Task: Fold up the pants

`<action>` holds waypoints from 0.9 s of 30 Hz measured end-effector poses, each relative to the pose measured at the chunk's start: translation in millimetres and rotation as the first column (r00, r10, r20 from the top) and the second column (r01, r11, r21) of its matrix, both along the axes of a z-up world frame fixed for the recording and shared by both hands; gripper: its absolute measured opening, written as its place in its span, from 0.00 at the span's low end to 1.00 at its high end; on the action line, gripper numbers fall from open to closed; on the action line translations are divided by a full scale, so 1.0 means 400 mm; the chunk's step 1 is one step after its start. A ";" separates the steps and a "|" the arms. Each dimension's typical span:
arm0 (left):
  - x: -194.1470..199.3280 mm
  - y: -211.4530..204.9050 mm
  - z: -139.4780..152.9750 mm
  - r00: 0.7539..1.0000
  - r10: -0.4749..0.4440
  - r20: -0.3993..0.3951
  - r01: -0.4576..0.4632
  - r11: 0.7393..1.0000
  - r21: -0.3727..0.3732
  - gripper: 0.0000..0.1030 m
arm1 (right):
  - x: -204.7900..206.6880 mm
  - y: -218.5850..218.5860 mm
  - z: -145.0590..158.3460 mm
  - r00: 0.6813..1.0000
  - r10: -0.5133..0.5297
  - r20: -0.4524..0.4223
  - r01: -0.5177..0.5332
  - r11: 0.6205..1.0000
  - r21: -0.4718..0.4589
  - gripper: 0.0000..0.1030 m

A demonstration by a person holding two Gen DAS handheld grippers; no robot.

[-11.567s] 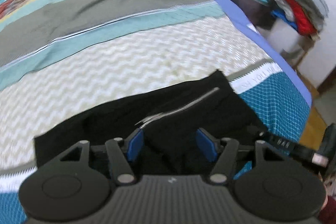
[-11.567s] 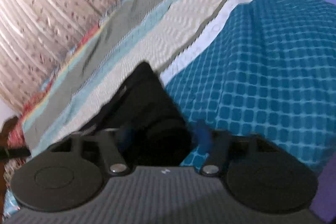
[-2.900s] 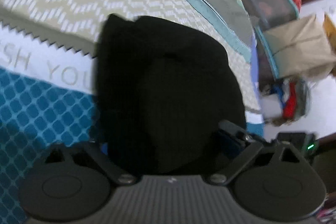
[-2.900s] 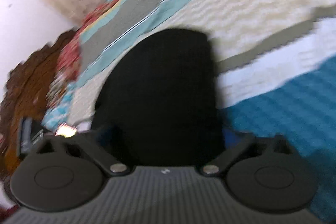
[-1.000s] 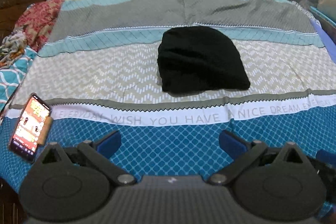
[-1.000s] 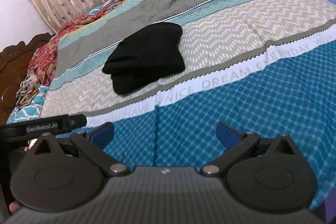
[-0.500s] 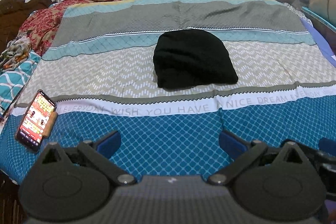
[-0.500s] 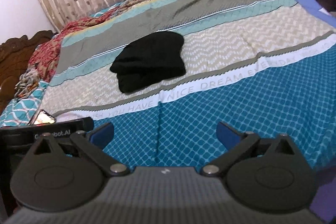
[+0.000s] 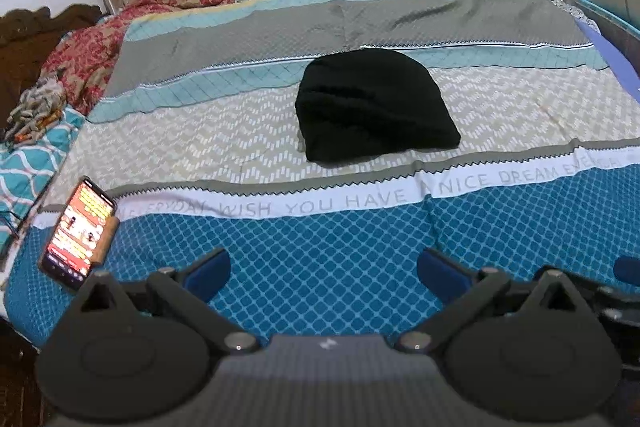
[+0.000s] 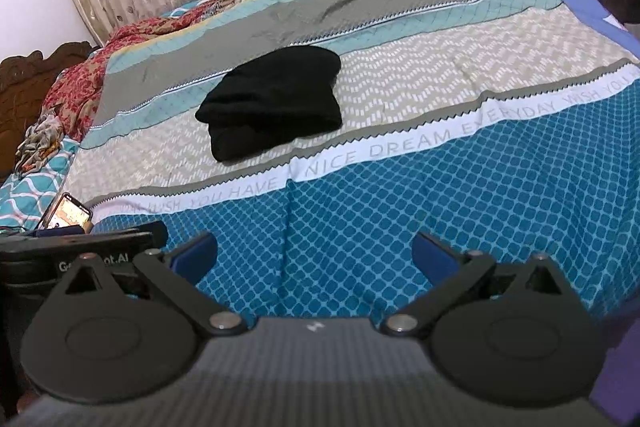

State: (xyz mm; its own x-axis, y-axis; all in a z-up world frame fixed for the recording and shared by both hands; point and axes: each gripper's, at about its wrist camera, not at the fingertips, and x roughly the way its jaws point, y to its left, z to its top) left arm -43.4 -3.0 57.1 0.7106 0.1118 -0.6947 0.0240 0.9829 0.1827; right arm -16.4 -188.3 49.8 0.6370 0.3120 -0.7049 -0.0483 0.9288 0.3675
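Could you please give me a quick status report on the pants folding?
Left gripper and right gripper: jaws open, empty. Folded black fabric pants lying compact on striped bedspread, untouched. Lit smartphone at bed edge, clear of pants.

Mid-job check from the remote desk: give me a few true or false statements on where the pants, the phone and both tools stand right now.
1. The black pants lie in a folded bundle on the bedspread. True.
2. The left tool is clamped on the pants. False: it is open, clear of them.
3. The right tool is open and holds nothing. True.
4. The phone lies on top of the pants. False: it sits at the bed's left edge, apart from them.
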 end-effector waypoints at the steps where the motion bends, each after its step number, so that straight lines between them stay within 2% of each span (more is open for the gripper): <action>1: 0.000 -0.003 -0.001 1.000 0.001 0.003 -0.001 1.000 0.011 1.00 | 0.001 0.002 -0.001 1.000 0.001 -0.003 -0.001 1.000 0.001 1.00; 5: 0.010 -0.015 -0.009 1.000 -0.001 -0.031 0.002 0.999 0.046 1.00 | 0.002 0.007 -0.001 1.000 0.008 -0.005 -0.008 1.000 -0.003 1.00; 21: 0.018 0.009 -0.046 0.990 0.012 -0.138 -0.014 1.000 -0.015 1.00 | 0.006 0.018 -0.010 0.999 0.025 -0.042 -0.025 1.000 -0.015 1.00; 27: 0.014 0.010 -0.067 0.985 0.000 -0.170 0.000 1.000 -0.001 1.00 | 0.008 0.020 -0.029 0.996 0.031 -0.083 -0.031 1.000 -0.005 1.00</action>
State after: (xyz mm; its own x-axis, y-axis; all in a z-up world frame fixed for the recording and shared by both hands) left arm -37.8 0.9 30.2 0.5820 0.1113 -0.8055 0.0547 0.9830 0.1753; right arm -13.2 -180.2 38.3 0.5667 0.3262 -0.7566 -0.0466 0.9295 0.3659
